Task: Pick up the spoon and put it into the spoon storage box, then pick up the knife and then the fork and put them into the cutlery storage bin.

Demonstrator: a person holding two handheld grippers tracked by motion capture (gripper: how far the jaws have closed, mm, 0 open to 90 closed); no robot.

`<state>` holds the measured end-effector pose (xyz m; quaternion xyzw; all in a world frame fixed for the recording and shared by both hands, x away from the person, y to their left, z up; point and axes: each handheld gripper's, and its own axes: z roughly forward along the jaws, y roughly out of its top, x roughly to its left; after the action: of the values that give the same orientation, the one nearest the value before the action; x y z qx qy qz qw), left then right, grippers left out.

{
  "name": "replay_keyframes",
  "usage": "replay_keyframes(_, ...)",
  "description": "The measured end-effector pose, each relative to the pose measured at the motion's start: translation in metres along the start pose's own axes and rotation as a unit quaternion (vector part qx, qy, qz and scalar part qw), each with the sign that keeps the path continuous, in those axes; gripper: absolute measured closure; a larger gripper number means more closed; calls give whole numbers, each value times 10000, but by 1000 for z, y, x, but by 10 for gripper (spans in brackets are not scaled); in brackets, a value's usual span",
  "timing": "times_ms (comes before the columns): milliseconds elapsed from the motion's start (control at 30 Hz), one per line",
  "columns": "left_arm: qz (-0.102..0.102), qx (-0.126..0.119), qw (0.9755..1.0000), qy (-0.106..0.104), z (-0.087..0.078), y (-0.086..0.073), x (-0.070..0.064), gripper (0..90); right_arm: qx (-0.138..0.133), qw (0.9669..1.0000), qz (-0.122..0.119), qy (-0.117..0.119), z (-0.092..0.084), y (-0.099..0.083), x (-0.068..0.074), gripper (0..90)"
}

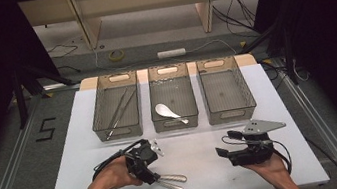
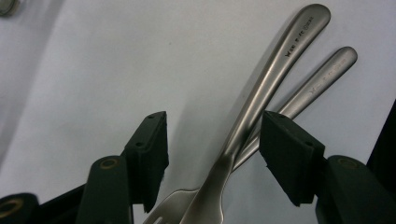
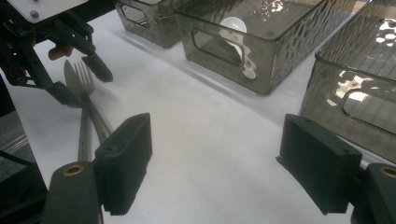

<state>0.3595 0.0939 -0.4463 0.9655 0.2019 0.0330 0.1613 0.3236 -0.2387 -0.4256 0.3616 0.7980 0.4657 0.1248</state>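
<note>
High view is showing the left gripper [image 1: 154,176] hanging over 2 metal pieces lying side by side on the white table [image 1: 201,160], near the front edge. Looking along its jaws in the left gripper view, the fork [image 2: 261,88] is lying between the 2 pads, its handle running up and away to the right, and the second utensil [image 2: 317,81] is lying just beside it, its handle passing partly under the fork and slipping behind the right pad. The jaws are standing partly open around the fork, neither pad pressing on it, with a clear gap on the left side.

From the right gripper view, the fork's tines and a blade-like tip beside them are pointing toward the 3 grey bins [image 3: 261,51] further up the table. The right gripper [image 1: 233,150] is resting well apart on the right, jaws spread wide with only bare table between them. A white spoon [image 1: 169,112] is lying in the middle bin [image 1: 176,123].
</note>
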Motion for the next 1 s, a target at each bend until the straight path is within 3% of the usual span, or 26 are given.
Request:
replay_keyframes(567,109,135,9998,-11,6,2,1,507,14,10000,14,0,1,-1,-1,262)
replay_keyframes(1000,168,169,9996,-154,6,4,1,584,27,10000,-37,-5,1,-1,-1,262)
